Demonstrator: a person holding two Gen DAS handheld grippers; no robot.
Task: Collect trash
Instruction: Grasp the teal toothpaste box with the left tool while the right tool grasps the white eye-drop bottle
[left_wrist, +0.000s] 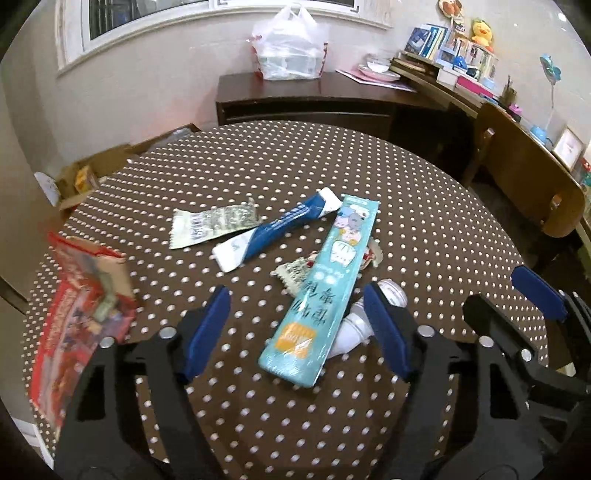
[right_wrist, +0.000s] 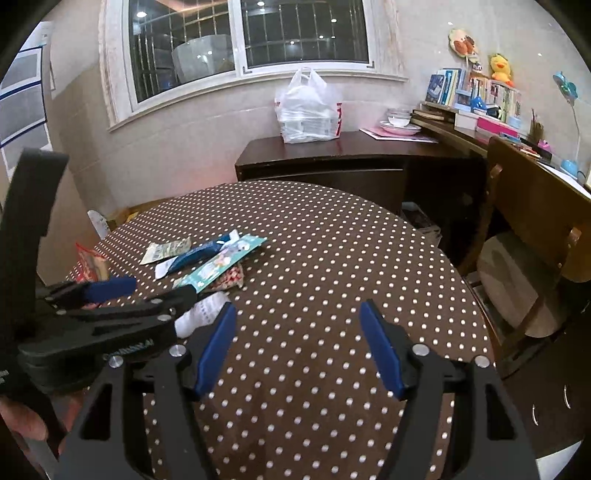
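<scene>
A round table in a brown cloth with white dots fills the middle of the room. The trash lies in a loose heap on it, toward nine o'clock of its centre as the right wrist camera sees it.

The left gripper hangs over the heap with its jaws apart and nothing pressed between the blue pads. A long teal packet lies between the two fingers, its near end closest to the right one, touching neither that I can see. Tucked under its near end at four o'clock is a crumpled white wrapper, right against the right finger. Beyond the packet, at eleven o'clock, a blue-and-white tube lies slantwise, and past that, at ten o'clock, a flat green-and-white sachet. A small patterned wrapper peeks out from under the packet's left edge. At the table's left rim, about nine o'clock, stands a red bag, blurred.

The right gripper is held off to the side, jaws open over bare cloth, empty. In its view the left gripper reaches in from nine o'clock.

Behind the table, at twelve o'clock, a white plastic bag sits on a dark cabinet. A wooden chair stands at three o'clock.
</scene>
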